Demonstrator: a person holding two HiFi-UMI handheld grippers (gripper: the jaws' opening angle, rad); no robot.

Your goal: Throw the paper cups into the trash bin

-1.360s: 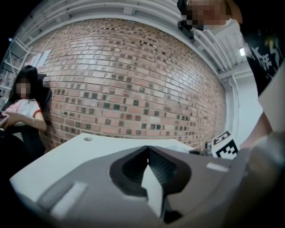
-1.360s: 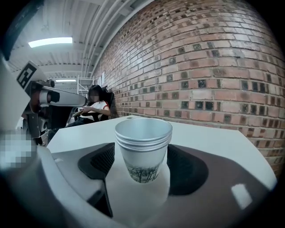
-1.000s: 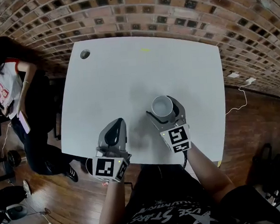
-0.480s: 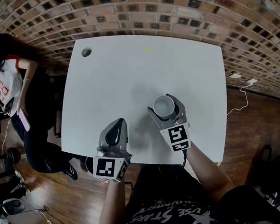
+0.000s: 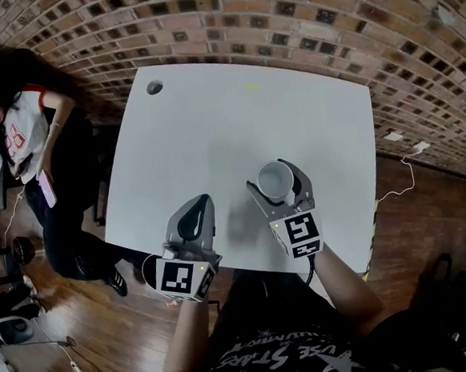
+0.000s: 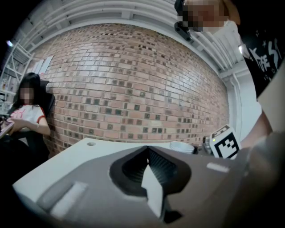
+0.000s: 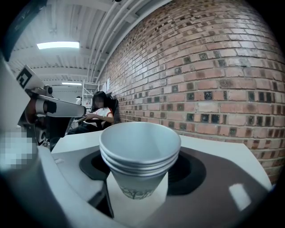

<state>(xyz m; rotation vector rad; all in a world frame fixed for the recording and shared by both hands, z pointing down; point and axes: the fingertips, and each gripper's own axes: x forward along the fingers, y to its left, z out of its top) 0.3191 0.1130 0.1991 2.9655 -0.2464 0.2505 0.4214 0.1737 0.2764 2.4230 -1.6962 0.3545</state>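
**A:** Entry needed for the paper cups (image 5: 273, 180). Where were they found?

**B:** A nested stack was noted, with three rims counted in the right gripper view. It stood upright and mouth-up over the near right part of the table (image 5: 212, 119). It was seen between the jaws of the right gripper (image 5: 279, 184), which were closed against its walls from left and right.

**A:** Was contact confirmed?

**B:** No gap between jaw and cup wall was made out on either side in the head view, so a grasp was recorded. Whether the base had been lifted clear of the table could not be told.

**A:** Axis of the stack?

**B:** The long axis was judged vertical. The jaws were set across it, below the rims, with the gripper body on the near side.

**A:** And the left gripper (image 5: 196, 208)?

**B:** Its jaws were pressed together with nothing between them. It was logged at the near edge of the table, left of the cups and apart from them.

**A:** Was the bin located?

**B:** No trash bin was found in any view. Only the brick wall (image 5: 284, 17) on the far side and a seated person (image 5: 29, 141) off the table's left were noted. The direction of carry could therefore not be fixed. The carry was judged to fall to the right gripper, since it was already on the stack. An upright carry was advised, so that no nested cup would be shed.
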